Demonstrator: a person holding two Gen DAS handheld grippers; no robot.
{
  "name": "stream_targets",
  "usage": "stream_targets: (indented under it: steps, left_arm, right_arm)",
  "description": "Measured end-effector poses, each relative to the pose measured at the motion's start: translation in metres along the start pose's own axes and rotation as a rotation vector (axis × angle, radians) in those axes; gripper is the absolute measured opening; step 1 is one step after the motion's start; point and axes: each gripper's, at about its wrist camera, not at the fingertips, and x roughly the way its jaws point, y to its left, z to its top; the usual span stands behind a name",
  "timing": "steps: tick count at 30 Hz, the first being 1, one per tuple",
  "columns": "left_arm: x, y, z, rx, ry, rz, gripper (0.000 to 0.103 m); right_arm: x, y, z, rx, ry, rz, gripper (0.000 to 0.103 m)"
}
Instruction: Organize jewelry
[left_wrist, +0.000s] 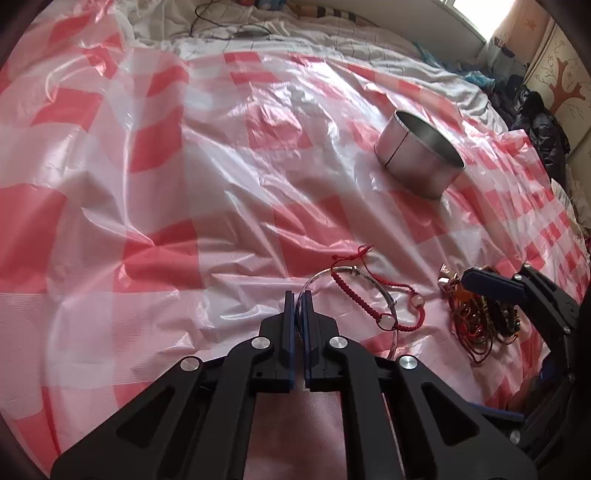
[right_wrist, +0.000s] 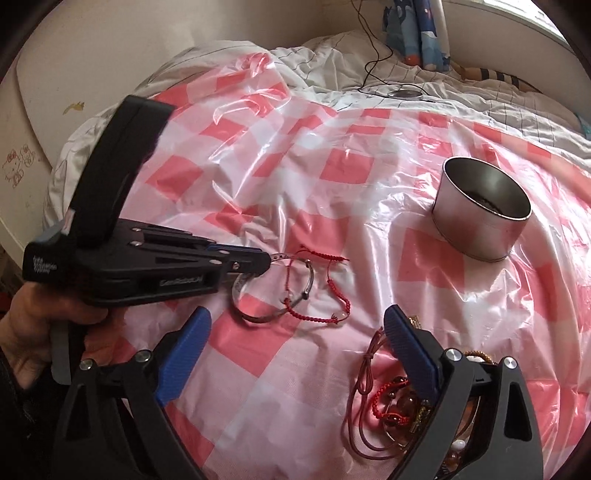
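Silver bangle (right_wrist: 258, 295), at eight o'clock from the tin (right_wrist: 484, 210), is pinched in the closed left gripper (left_wrist: 299, 295); the right gripper (right_wrist: 295, 354) gapes empty.

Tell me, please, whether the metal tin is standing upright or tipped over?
Upright: the metal tin stands on its base on the checked sheet, open mouth facing up.

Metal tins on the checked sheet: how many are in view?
1. The round metal tin stands open-topped on the red-and-white checked sheet, beyond the jewelry pile and away from the silver bangle. None other shows, though the grippers hide some sheet.
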Motion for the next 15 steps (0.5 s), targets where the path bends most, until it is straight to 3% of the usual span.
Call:
stream_targets:
  steps: [5, 7, 9, 11, 15]
  left_arm:
    - [-0.024, 0.026, 0.005, -0.091, -0.08, -0.001, 0.003]
    - [-0.025, 0.03, 0.003, -0.084, -0.073, 0.007, 0.003]
    - [-0.022, 0.026, 0.003, -0.036, -0.064, 0.074, 0.003]
    - [-0.022, 0.026, 0.001, -0.019, -0.059, 0.094, 0.003]
    - [-0.023, 0.021, 0.002, 0.006, -0.074, 0.136, 0.003]
  right_arm:
    - [0.008, 0.004, 0.006, -0.033, 0.011, 0.037, 0.091]
    - [0.017, 0.009, 0.009, -0.069, 0.04, 0.037, 0.091]
    - [0.025, 0.013, 0.012, -0.103, 0.061, 0.029, 0.091]
    - [0.032, 0.017, 0.013, -0.132, 0.076, 0.015, 0.091]
    - [0.047, 0.025, 0.016, -0.216, 0.118, -0.044, 0.074]
